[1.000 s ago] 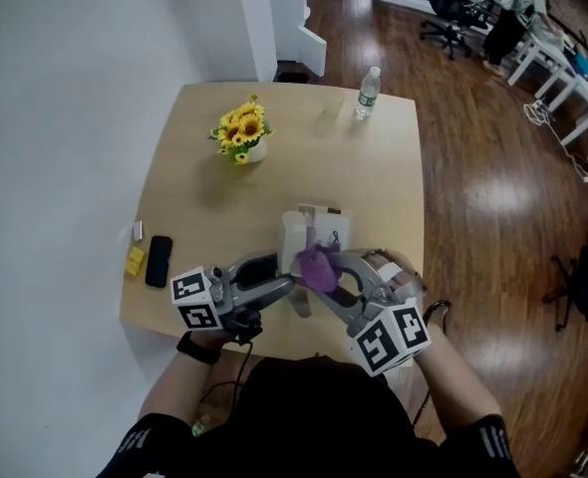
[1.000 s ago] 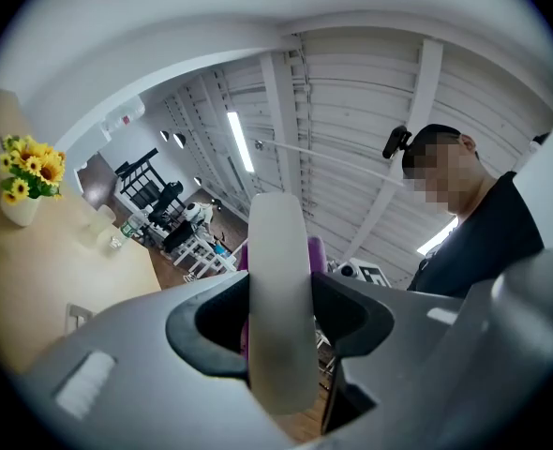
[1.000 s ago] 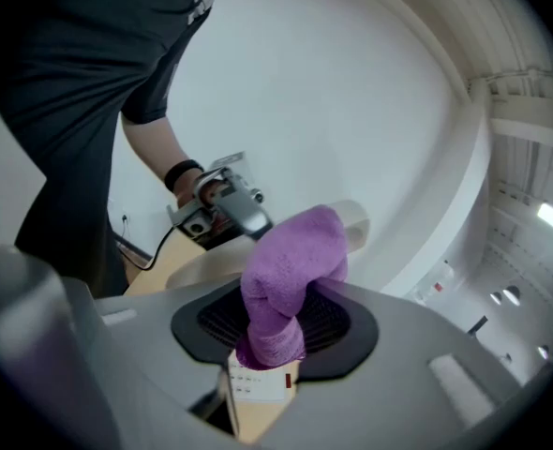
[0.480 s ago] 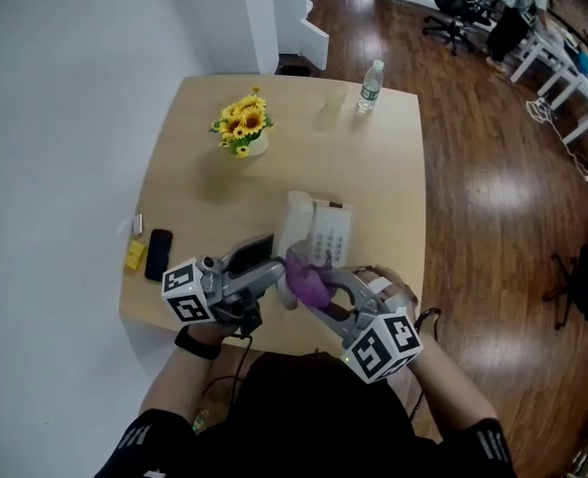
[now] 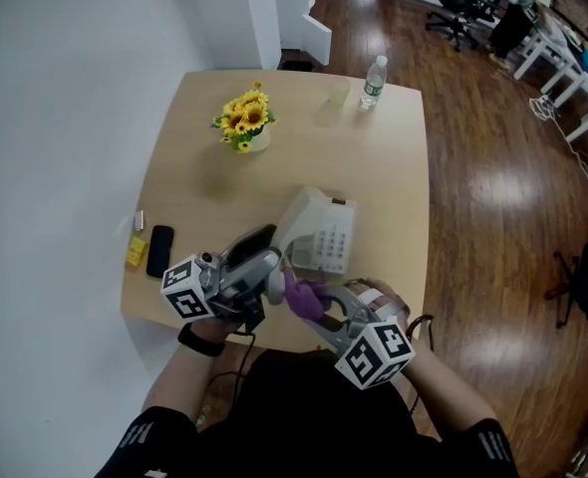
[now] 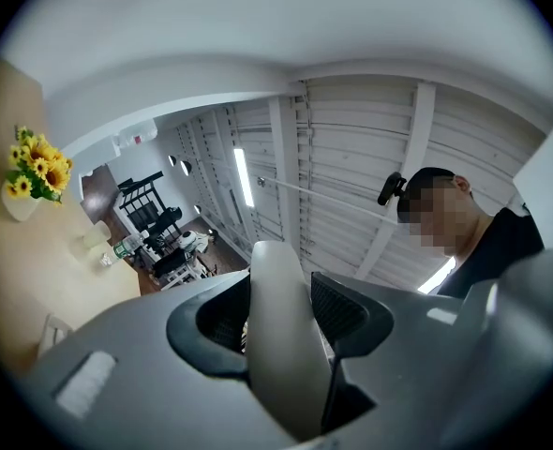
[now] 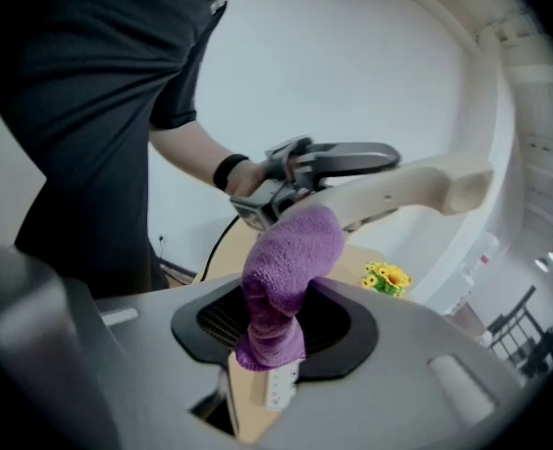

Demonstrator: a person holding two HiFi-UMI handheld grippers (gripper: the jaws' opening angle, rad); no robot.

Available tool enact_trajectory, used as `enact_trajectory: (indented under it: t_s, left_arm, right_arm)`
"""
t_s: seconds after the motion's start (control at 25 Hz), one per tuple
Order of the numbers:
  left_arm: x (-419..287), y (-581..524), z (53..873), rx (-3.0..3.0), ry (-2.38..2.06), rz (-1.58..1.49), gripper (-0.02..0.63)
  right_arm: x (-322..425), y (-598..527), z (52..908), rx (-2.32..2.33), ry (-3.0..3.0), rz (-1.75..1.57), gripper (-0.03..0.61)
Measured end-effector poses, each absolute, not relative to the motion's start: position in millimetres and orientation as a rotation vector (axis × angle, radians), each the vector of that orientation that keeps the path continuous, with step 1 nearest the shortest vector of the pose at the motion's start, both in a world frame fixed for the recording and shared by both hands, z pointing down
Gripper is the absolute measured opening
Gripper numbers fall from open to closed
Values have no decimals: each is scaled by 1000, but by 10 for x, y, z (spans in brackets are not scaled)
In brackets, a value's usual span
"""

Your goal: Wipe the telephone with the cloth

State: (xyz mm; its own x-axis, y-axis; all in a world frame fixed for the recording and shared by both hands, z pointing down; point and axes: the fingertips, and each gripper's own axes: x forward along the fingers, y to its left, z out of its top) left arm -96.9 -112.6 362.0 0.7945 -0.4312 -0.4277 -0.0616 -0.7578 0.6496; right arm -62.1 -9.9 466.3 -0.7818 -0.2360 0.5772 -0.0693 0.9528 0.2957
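The left gripper's (image 6: 281,309) jaws are closing tight on the cream plastic telephone handset (image 6: 278,354). The right gripper's (image 7: 272,324) jaws are clamped on a bunched purple terry cloth (image 7: 286,256). The rounded pale wooden table (image 5: 379,162) carries the cream push-button telephone base (image 5: 321,232), just beyond both grippers. The handset is lifted off the base, over the table's near edge. The cloth's tip touches the handset's middle. A small white pot of yellow sunflowers (image 5: 242,125) stands well apart, far left.
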Motion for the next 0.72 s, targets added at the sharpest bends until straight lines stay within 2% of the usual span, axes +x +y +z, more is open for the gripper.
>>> enact_trajectory:
  t_s: [0.16, 0.72]
  left_arm:
    - [-975, -1123, 3603, 2345, -372, -772, 198]
    - [-995, -1183, 3731, 2325, -443, -768, 198]
  right_arm:
    - [-570, -421, 4429, 355, -2535, -213, 138]
    - [-781, -32, 4711, 140, -2503, -187, 138]
